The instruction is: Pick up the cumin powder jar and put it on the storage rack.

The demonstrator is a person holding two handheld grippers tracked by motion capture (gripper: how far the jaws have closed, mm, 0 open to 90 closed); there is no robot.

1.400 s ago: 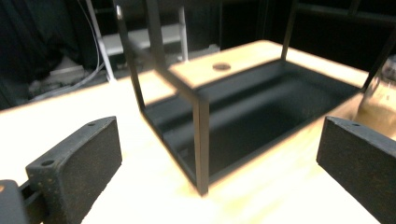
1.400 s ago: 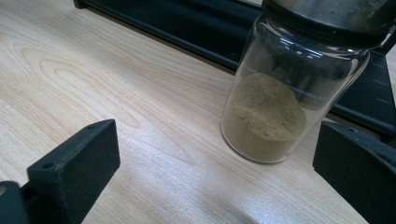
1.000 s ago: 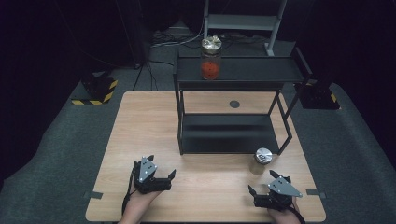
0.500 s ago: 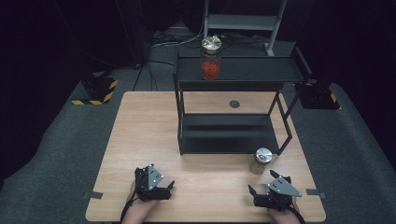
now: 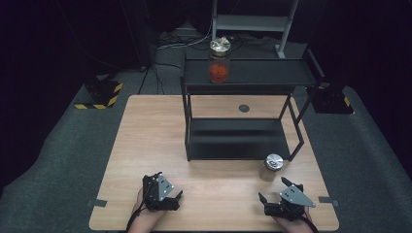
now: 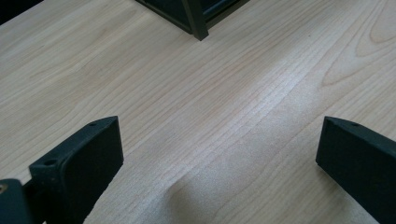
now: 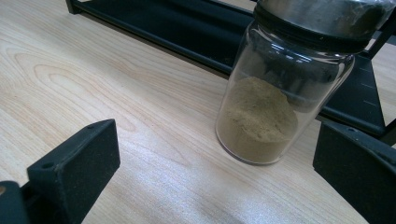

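Wooden table (image 5: 145, 145) with rack (image 5: 240, 141), jar (image 5: 273, 166)

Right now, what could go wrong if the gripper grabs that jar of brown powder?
The spice jar stands nearer one jaw of the open right gripper, so a one-sided push might tip it. It also stands close to the black shelf rack, so it could knock against the frame when lifted.

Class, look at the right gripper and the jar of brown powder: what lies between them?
Nothing but bare wooden table. In the right gripper view, the open right gripper faces the jar of brown powder, untouched.
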